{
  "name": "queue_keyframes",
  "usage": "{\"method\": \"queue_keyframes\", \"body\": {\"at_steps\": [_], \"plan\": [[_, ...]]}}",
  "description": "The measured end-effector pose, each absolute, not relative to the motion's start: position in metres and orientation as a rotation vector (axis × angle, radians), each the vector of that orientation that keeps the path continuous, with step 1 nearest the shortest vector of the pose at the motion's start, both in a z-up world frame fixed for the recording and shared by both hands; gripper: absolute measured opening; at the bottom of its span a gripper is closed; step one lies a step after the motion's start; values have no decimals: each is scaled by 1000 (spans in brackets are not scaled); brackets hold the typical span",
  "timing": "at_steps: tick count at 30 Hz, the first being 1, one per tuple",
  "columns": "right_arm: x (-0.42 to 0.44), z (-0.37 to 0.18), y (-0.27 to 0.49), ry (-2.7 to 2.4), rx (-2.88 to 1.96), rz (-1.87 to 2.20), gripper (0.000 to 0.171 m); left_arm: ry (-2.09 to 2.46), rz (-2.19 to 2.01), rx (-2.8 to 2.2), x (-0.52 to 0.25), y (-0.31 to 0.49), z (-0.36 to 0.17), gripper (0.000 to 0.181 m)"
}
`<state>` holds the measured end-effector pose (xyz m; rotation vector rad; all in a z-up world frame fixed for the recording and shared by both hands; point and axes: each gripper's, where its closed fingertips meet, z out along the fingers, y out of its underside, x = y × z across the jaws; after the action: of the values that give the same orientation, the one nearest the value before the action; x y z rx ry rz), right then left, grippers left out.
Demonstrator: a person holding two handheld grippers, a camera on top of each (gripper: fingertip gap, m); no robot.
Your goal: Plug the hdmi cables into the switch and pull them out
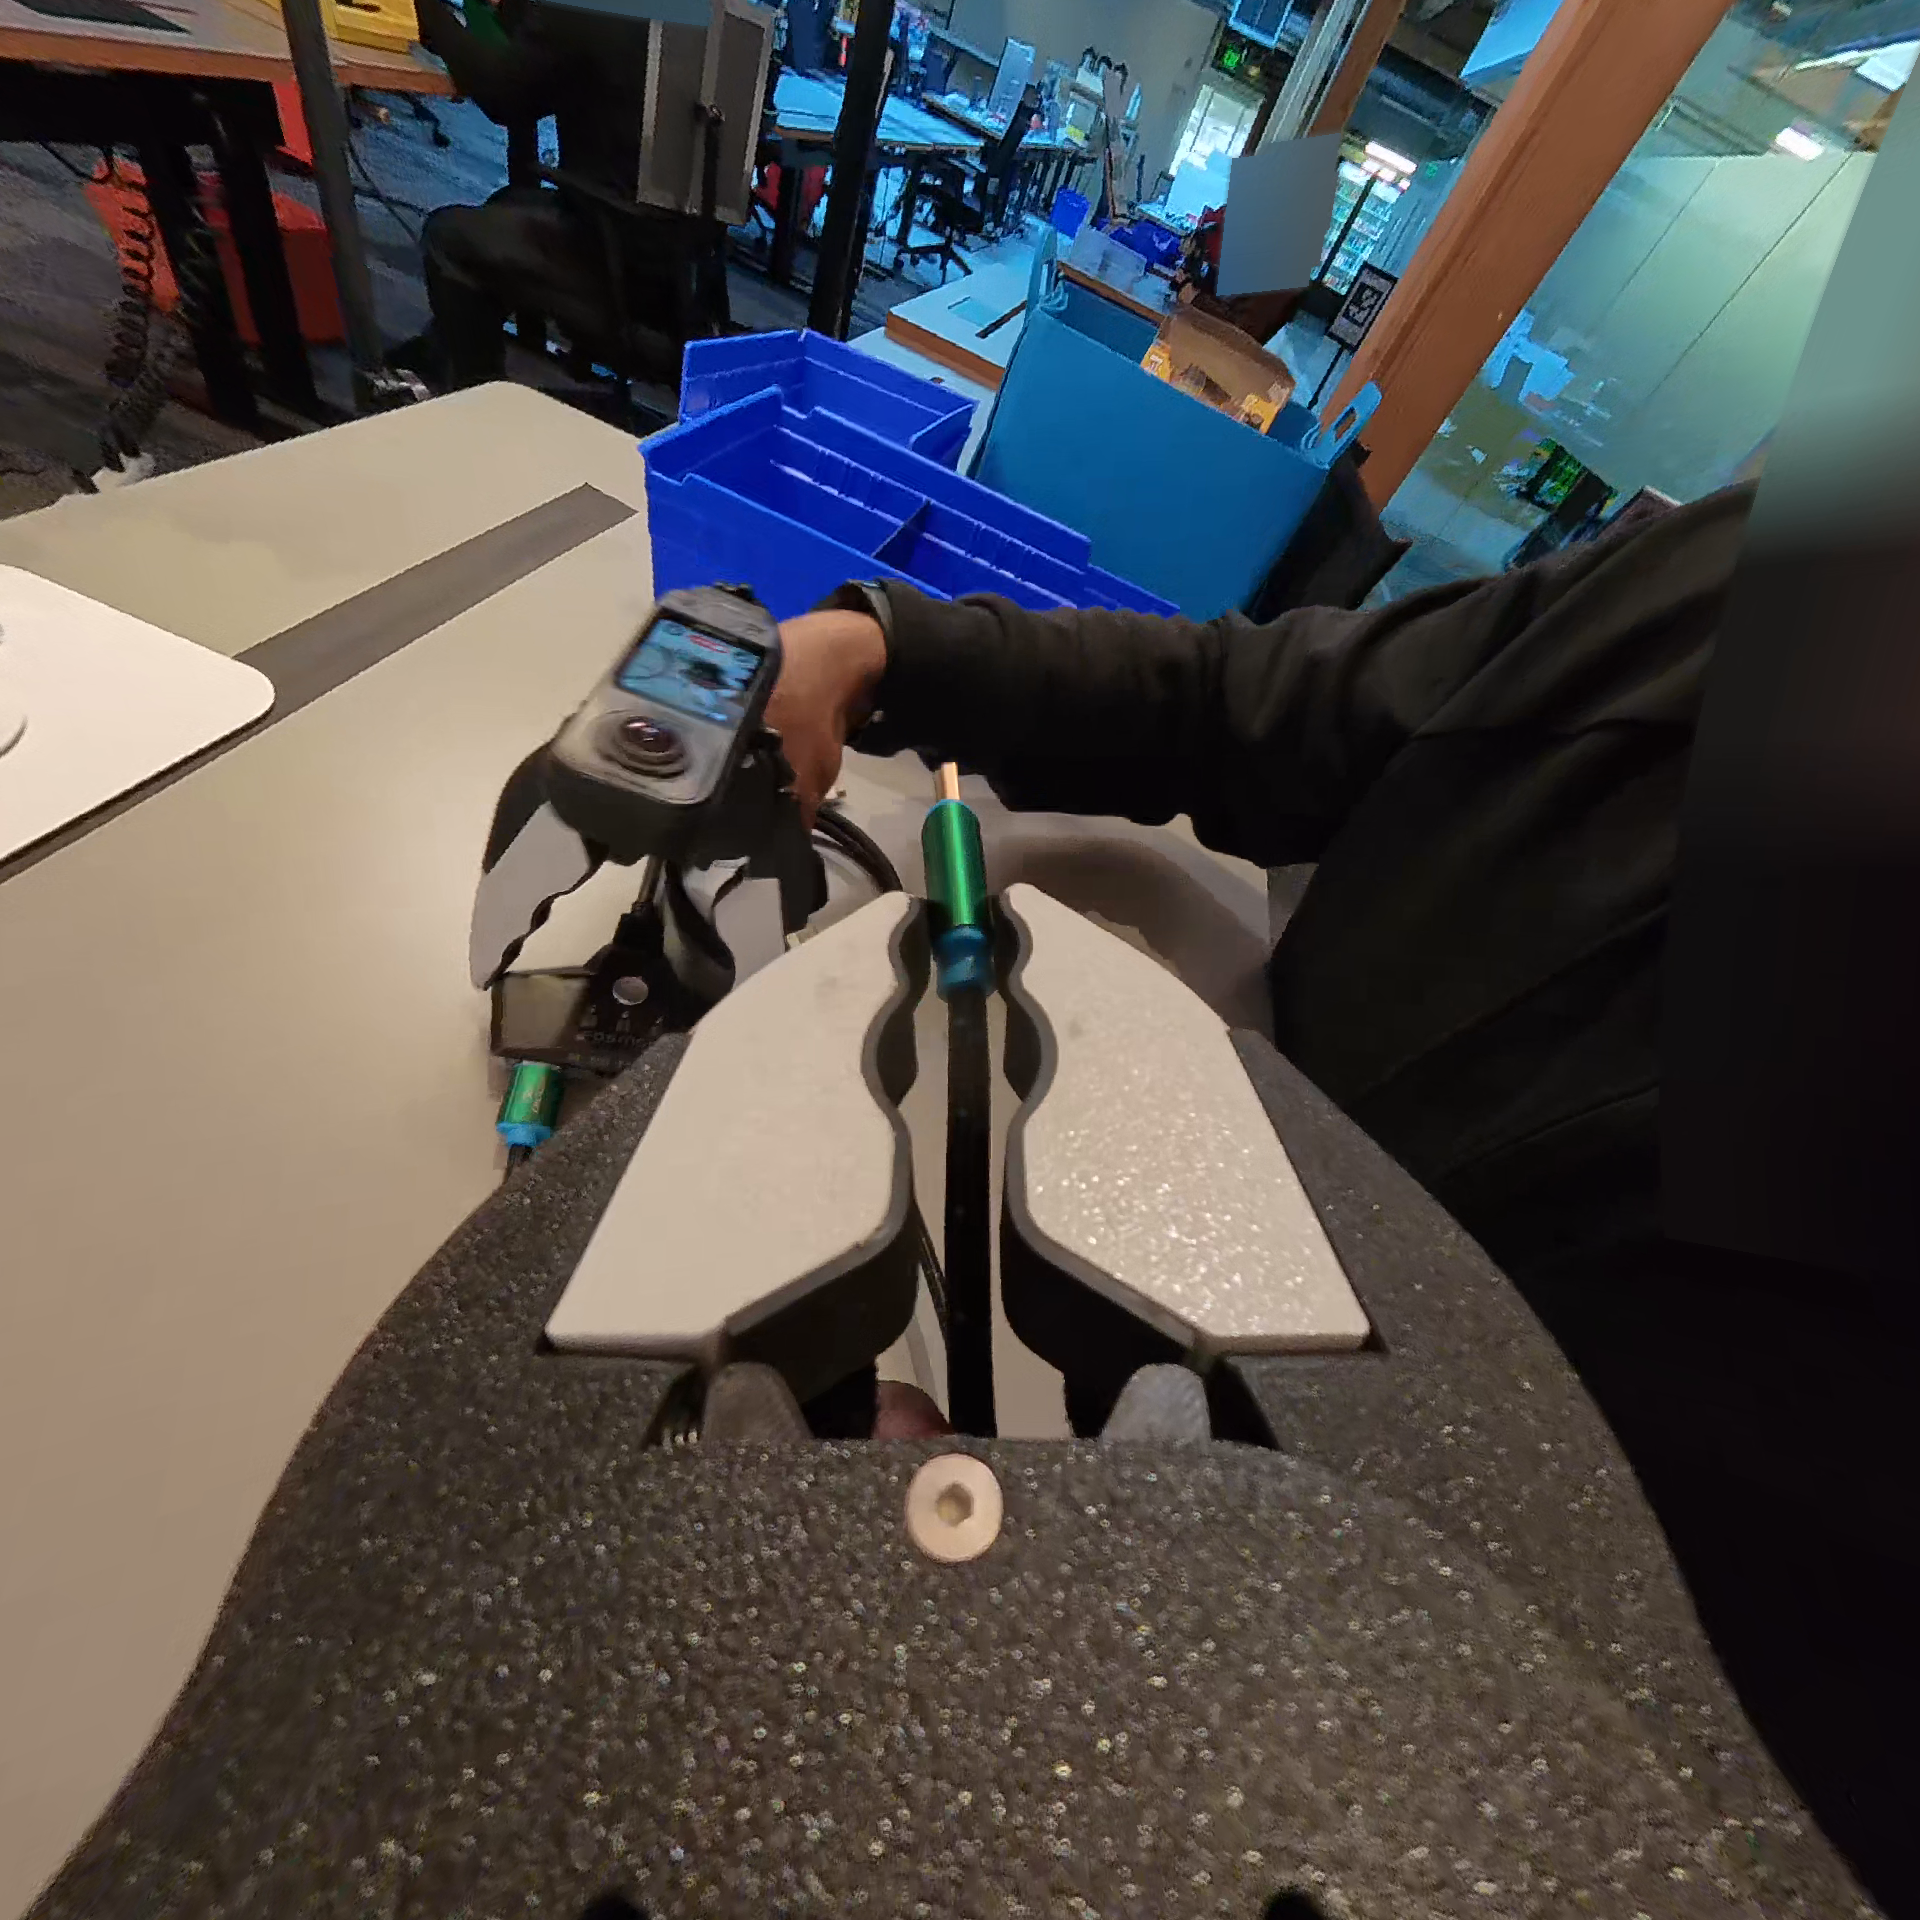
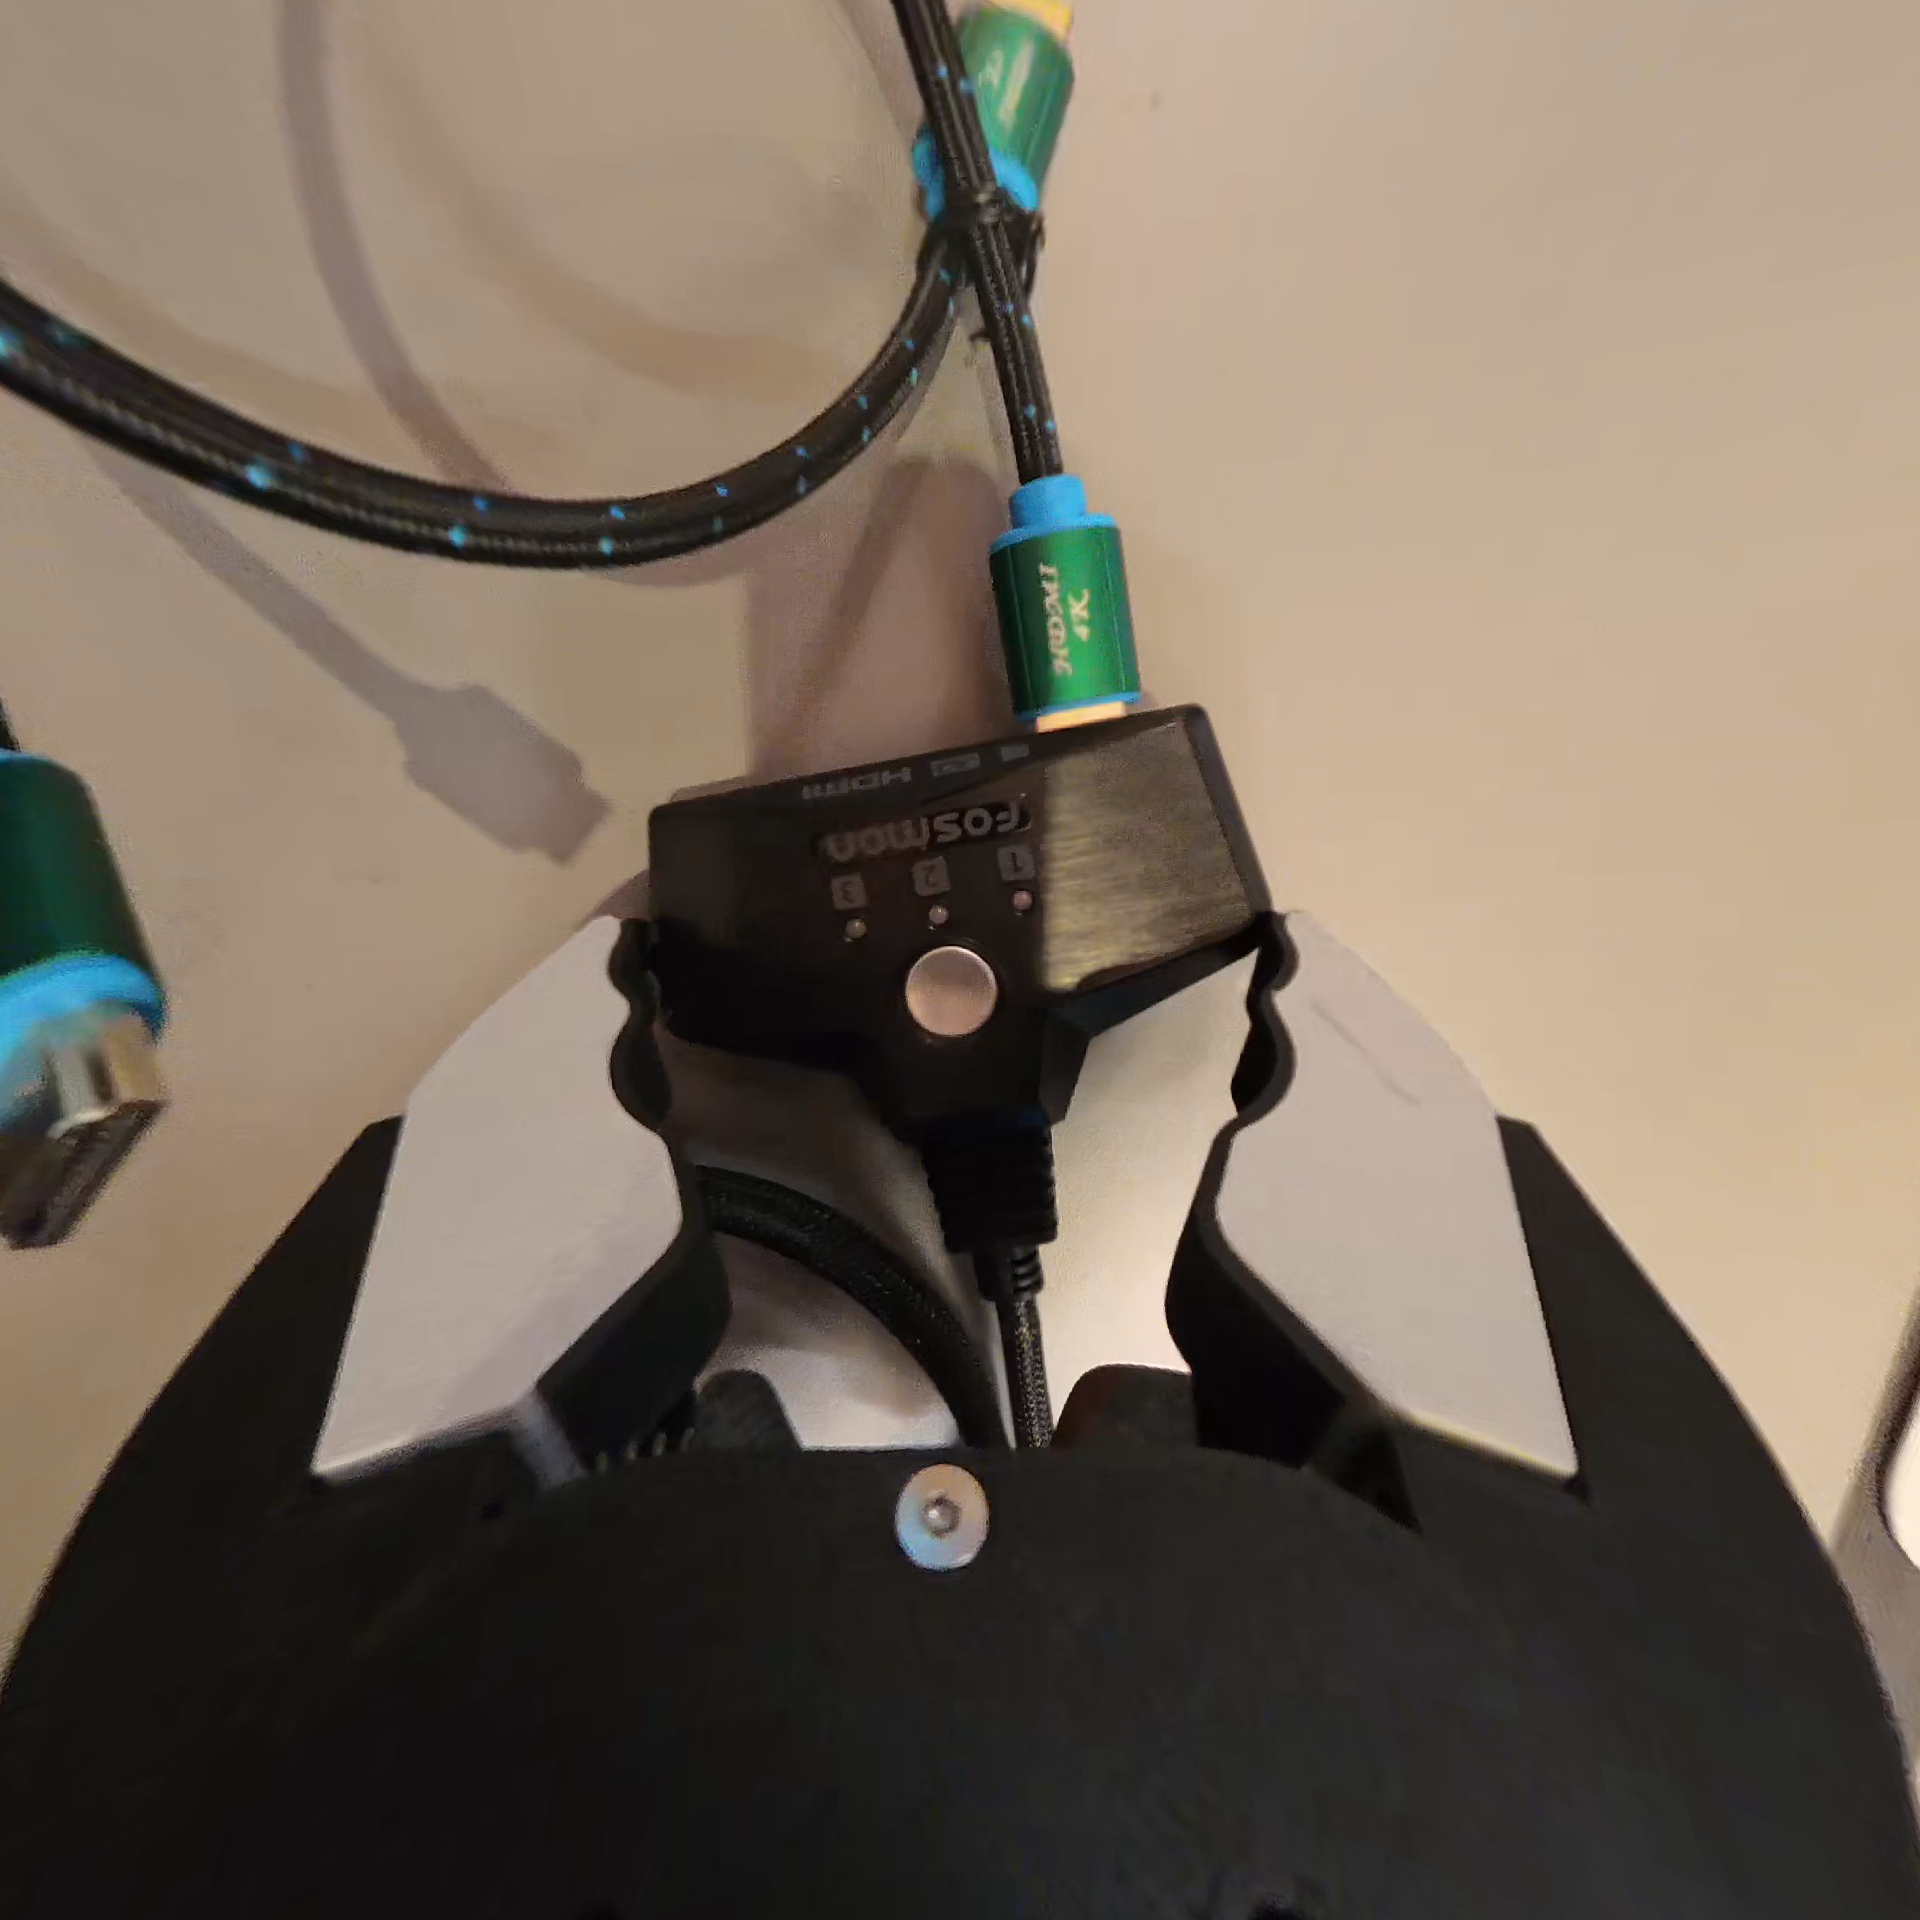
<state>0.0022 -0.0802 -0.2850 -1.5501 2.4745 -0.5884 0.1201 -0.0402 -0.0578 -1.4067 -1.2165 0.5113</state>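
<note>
Meanwhile left claw [image 1: 961, 940] pinches plug [image 1: 954, 868] pointing forward; right claw [image 2: 951, 971] clamps switch [image 2: 951, 862].

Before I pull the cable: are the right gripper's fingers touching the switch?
Touching. The right wrist view shows both fingers of the right gripper pressed against the switch sides.

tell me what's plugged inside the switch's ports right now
One green HDMI plug sits in a port on the far edge of the black switch, which the right tool clamps by its sides. The other ports face away, so whether they are occupied is hidden.
</note>
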Motion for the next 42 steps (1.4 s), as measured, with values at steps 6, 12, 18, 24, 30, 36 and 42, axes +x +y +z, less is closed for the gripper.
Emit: {"method": "queue_keyframes", "body": {"at_steps": [6, 12, 18, 24, 30, 36, 42], "plan": [[0, -267, -76, 2587, -1613, -1040, 108, -1396, 494, -1545, 105, -55, -66, 11], [1, -246, -67, 2616, -1621, -1431, 95, -1408, 275, -1648, 75, -30, -119, 11], [-12, -226, -58, 2627, -1477, -1565, 63, -1428, 176, -1582, 65, -14, -161, 11], [-14, -232, -55, 2613, -1405, -1484, 69, -1472, 156, -1593, 67, -16, -185, 11], [-18, -238, -55, 2612, -1297, -1418, 72, -1526, 131, -1629, 54, -31, -210, 11], [-24, -245, -57, 2582, -1125, -1338, 73, -1538, 111, -1612, 43, -38, -241, 12], [-28, -251, -59, 2562, -1063, -1217, 71, -1514, 137, -1598, 41, -43, -256, 12]]}}
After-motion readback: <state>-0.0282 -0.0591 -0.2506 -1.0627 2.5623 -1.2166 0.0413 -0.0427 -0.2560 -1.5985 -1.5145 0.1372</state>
